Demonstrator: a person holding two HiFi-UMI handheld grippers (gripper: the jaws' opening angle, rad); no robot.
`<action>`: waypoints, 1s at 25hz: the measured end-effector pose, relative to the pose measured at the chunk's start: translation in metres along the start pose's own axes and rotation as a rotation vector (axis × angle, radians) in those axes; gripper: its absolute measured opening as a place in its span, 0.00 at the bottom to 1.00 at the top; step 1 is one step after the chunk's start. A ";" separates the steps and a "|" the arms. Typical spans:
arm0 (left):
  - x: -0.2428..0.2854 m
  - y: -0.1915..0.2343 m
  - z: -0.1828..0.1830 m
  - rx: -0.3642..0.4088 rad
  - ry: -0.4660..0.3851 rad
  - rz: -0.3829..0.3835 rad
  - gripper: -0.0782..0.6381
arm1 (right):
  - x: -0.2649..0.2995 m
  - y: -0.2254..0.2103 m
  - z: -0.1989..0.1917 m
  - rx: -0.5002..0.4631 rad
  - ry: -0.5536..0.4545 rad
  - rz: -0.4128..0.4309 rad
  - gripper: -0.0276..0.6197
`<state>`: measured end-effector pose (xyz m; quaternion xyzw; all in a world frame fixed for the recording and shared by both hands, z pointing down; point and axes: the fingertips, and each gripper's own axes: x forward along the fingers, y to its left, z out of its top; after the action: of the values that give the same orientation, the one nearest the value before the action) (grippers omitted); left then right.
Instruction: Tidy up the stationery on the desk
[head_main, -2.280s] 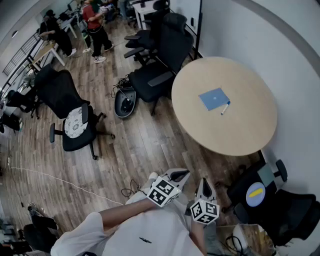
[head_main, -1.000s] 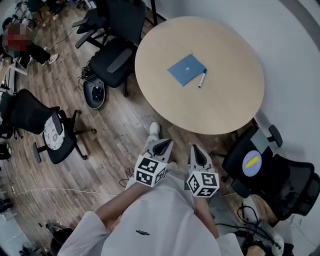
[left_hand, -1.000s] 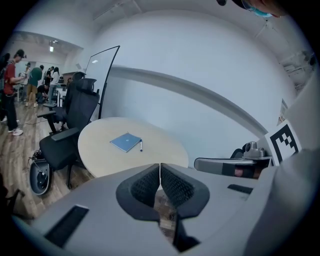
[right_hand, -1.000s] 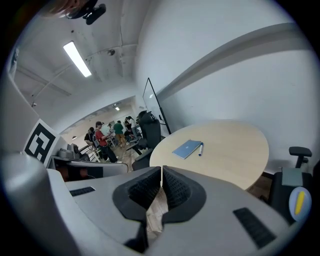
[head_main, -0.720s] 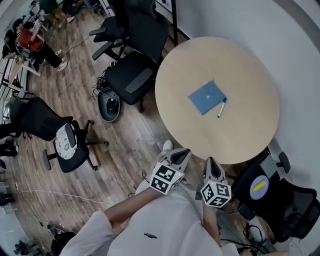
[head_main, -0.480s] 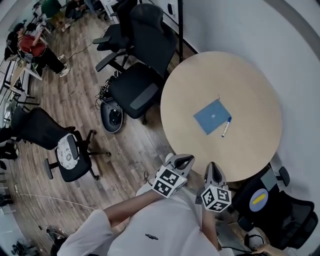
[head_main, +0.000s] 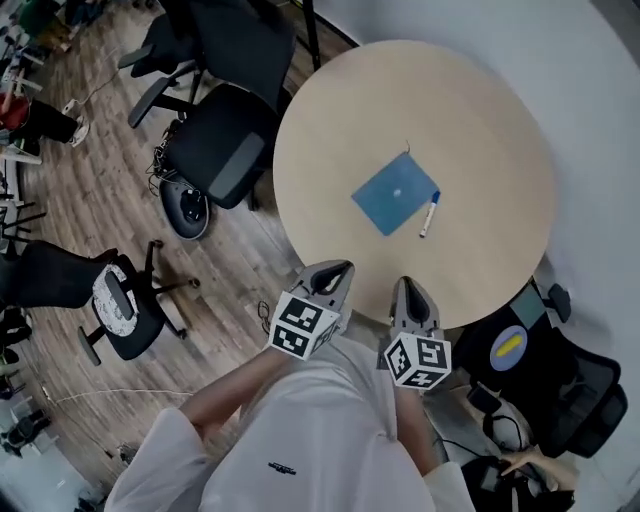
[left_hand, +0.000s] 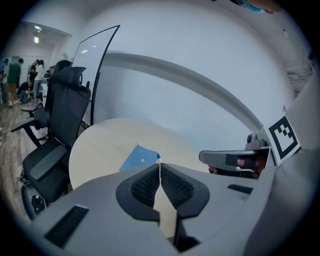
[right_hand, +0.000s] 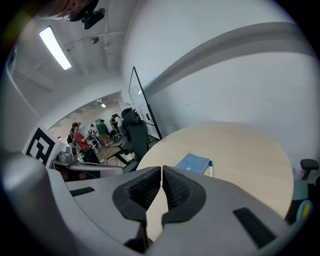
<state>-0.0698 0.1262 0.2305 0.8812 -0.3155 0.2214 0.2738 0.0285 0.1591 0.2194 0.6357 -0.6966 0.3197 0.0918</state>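
Note:
A blue notebook (head_main: 394, 194) lies near the middle of the round wooden table (head_main: 330, 110). A white marker with a blue cap (head_main: 428, 214) rests just right of it. The notebook (left_hand: 139, 157) and marker tip show beyond the left jaws, and the notebook (right_hand: 193, 163) and marker (right_hand: 210, 168) beyond the right jaws. My left gripper (head_main: 338, 273) and right gripper (head_main: 408, 292) hover at the table's near edge, both shut with nothing held, well short of the stationery.
A black office chair (head_main: 215, 150) stands left of the table, with a round floor device (head_main: 184, 208) beside it. Another chair (head_main: 120, 300) sits further left. A dark chair with a yellow-marked disc (head_main: 510, 346) is at the right. People stand far off at the upper left.
The view has shifted; the table now sits closer and more central. Both grippers have come up to the table's near edge, still shut. Notebook and marker have not moved on the table.

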 end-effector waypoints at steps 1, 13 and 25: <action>0.012 0.002 -0.001 -0.013 0.011 0.004 0.14 | 0.006 -0.008 0.003 -0.004 0.005 0.001 0.10; 0.089 0.019 -0.007 -0.035 0.087 0.062 0.14 | 0.065 -0.057 0.003 -0.016 0.100 0.043 0.10; 0.138 0.047 0.000 -0.004 0.104 0.032 0.34 | 0.112 -0.068 -0.001 0.024 0.105 0.030 0.10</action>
<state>-0.0042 0.0358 0.3243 0.8628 -0.3151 0.2706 0.2881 0.0732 0.0684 0.3024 0.6087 -0.6963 0.3621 0.1160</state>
